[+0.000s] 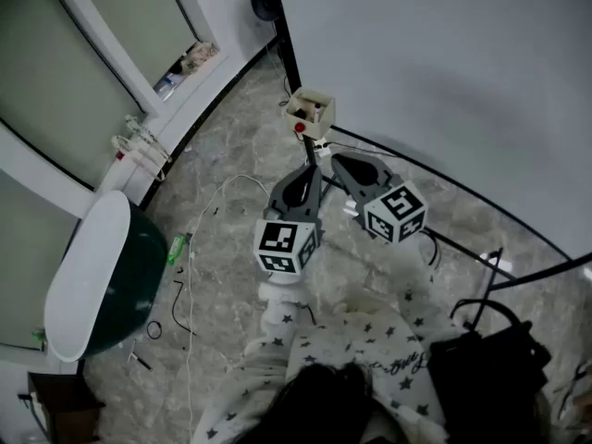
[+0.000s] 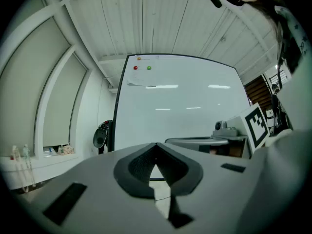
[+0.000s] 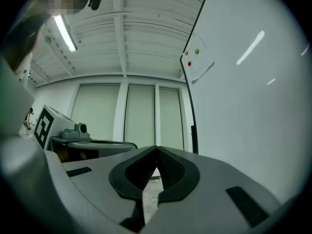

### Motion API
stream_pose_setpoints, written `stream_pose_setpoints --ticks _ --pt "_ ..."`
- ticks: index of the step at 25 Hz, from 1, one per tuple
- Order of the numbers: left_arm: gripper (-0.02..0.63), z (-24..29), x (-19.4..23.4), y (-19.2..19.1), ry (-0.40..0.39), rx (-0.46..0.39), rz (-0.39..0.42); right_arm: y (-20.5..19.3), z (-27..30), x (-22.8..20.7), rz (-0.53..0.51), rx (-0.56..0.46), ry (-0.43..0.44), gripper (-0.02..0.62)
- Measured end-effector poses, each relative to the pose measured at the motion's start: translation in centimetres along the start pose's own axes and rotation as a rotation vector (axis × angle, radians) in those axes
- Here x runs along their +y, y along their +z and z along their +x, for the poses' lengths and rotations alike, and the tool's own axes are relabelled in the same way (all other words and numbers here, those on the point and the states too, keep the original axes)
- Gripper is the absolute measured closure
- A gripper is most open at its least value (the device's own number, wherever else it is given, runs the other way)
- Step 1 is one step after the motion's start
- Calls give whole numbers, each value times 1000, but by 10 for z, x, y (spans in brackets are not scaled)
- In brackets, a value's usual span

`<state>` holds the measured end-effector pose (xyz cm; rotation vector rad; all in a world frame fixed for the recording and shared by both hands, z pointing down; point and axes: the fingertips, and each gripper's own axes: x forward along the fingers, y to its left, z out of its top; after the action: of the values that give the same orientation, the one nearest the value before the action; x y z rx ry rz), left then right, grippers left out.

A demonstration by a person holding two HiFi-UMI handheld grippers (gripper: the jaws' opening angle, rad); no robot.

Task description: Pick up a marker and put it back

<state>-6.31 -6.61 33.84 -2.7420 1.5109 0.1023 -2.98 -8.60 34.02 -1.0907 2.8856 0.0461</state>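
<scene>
Marbled grey floor [image 1: 231, 165] fills the head view, and a large white whiteboard [image 1: 444, 54] stands on it at the right. At the board's lower left corner is a small cream open box [image 1: 311, 109] with something red showing in it. That is probably where the marker is kept, though no single marker can be made out. The grey left tongs [image 1: 313, 169] and the grey right tongs [image 1: 340, 163] are held side by side over the floor, tips aimed at the box and near it. I judge this to be the approach before a pick, since neither carries anything. A green plastic bottle [image 1: 178, 248] lies on the floor well to the left.

From the left gripper view the whiteboard faces the camera, with small round red, green and orange magnets [image 2: 135, 68] near its top corner. The left tongs [image 2: 156, 152] are together, their ribbed dark pads meeting at the tip with nothing between them.

From the right gripper view pale tall window panels [image 3: 139, 116] stand ahead, with the whiteboard running along the right. The right tongs [image 3: 157, 154] are likewise pressed together and empty. Neither the box nor the marker shows here.
</scene>
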Motion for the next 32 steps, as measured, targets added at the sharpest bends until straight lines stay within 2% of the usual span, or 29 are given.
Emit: stream_pose_setpoints --ticks 5,11,16,17,18,19,20,27,32 --pt "604 -3 12 3 13 -14 -7 -2 8 -4 -24 -1 -14 589" --pt "604 73 63 -13 54 8 6 -27 71 -76 -43 4 7 589" --pt "604 105 91 -13 84 -7 -3 -37 104 -100 -120 21 21 588" --pt "604 109 96 -17 90 -3 -6 -43 109 -104 -116 25 22 588" --pt "604 113 101 -21 95 3 -10 -48 114 -109 -93 26 23 539" --pt "604 117 105 -26 101 8 -13 -53 118 -114 -57 22 23 462" --pt "604 120 109 -30 106 13 -17 -58 123 -120 -27 19 22 451" --pt "604 135 126 -76 95 36 -23 -110 144 -138 24 27 12 451" --pt "604 143 139 -95 78 42 -40 -128 161 -145 38 31 -12 451"
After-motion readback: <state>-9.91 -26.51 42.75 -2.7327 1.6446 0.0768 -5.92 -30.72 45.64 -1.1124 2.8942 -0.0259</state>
